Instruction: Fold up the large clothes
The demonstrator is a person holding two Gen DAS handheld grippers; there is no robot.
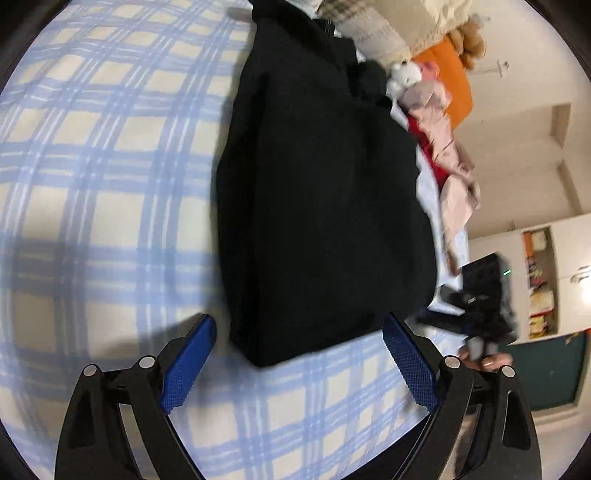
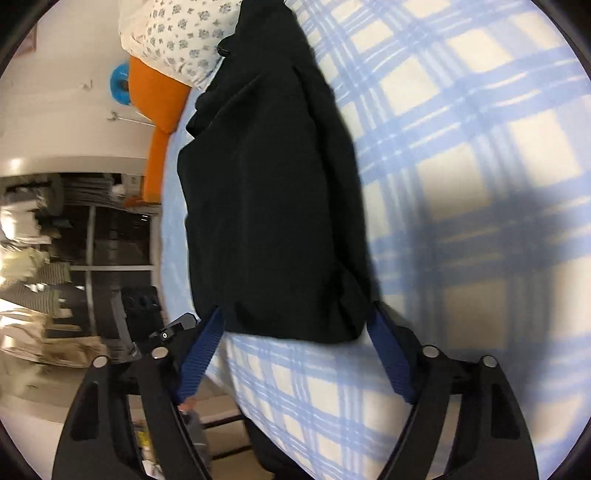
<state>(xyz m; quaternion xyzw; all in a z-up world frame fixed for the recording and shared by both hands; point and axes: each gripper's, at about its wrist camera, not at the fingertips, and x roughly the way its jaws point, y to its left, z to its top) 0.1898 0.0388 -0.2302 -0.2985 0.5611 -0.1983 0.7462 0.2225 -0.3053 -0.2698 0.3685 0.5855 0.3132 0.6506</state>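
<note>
Black garment [image 1: 325, 206] folded on plaid sheet [image 1: 110, 184], near edge between both grippers' wide jaws, ungripped.

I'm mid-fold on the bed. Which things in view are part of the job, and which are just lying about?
Job:
black garment
left gripper, open
right gripper, open
plaid bedsheet, the work surface

Lying about:
pink cloth
white plush toy
orange pillow
floral pillow

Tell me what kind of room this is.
Most likely a bedroom. The black garment lies on a bed with a blue-and-cream plaid sheet, a floral pillow sits at its far end, and plush toys and other clothes are piled along one side.
</note>
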